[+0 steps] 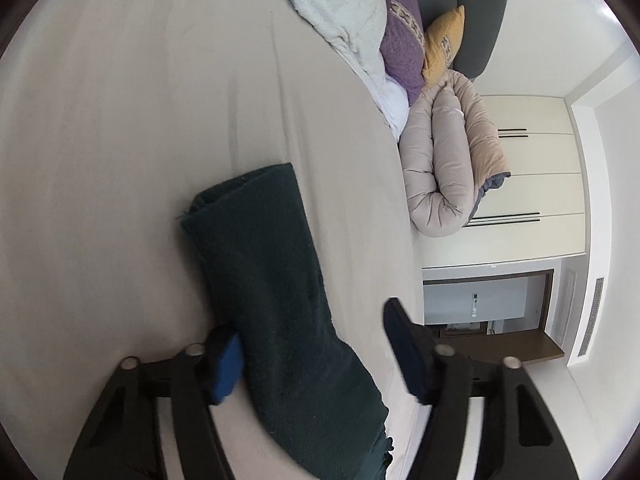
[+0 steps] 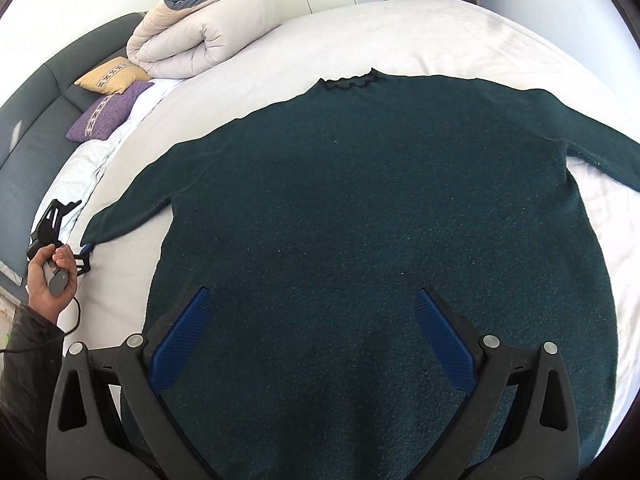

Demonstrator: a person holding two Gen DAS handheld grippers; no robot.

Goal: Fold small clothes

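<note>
A dark green sweater (image 2: 372, 232) lies flat on the bed, neck at the far side, both sleeves spread out. My right gripper (image 2: 312, 304) is open above its lower hem, fingers apart over the body. My left gripper (image 1: 312, 344) is open at the left sleeve (image 1: 276, 292); the sleeve runs between its blue-padded fingers (image 1: 226, 364), and its cuff end lies beyond them. In the right wrist view the left gripper (image 2: 60, 236) sits at the tip of that sleeve, held by a hand.
The bed sheet (image 2: 420, 32) is pale. A rolled beige duvet (image 2: 188, 44), a yellow pillow (image 2: 114, 74) and a purple pillow (image 2: 108, 114) lie by the grey headboard (image 2: 36, 120). White wardrobe doors (image 1: 536, 184) stand beyond the bed.
</note>
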